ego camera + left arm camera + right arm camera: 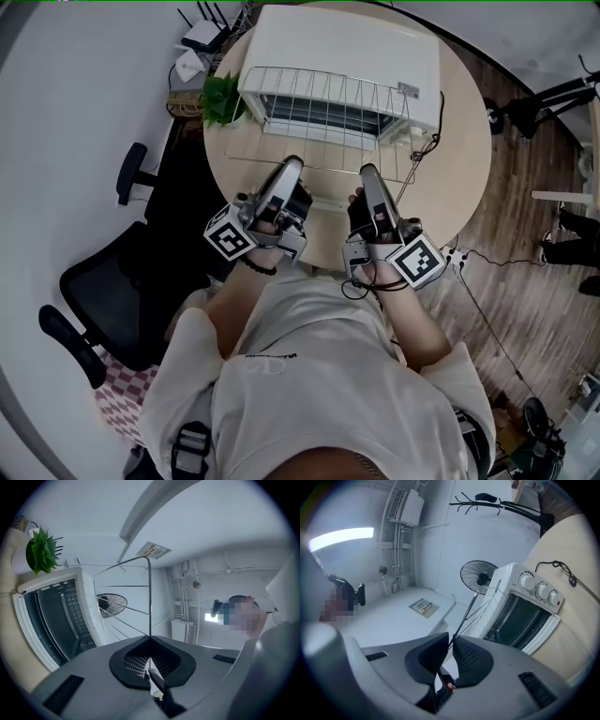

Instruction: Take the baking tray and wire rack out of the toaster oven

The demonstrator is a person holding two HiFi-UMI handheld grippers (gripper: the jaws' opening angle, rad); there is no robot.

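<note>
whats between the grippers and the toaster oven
The wire rack spans it, its near edge clamped by the left gripper and right gripper, seen in the head view.

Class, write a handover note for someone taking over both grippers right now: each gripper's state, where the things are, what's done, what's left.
Left gripper: shut on the near edge of the wire rack.
Right gripper: shut on the same edge.
The wire rack is held above the table, its far edge by the toaster oven front.
Baking tray: not visible in any view.
Left to do: set the wire rack down, then find and remove the tray.
</note>
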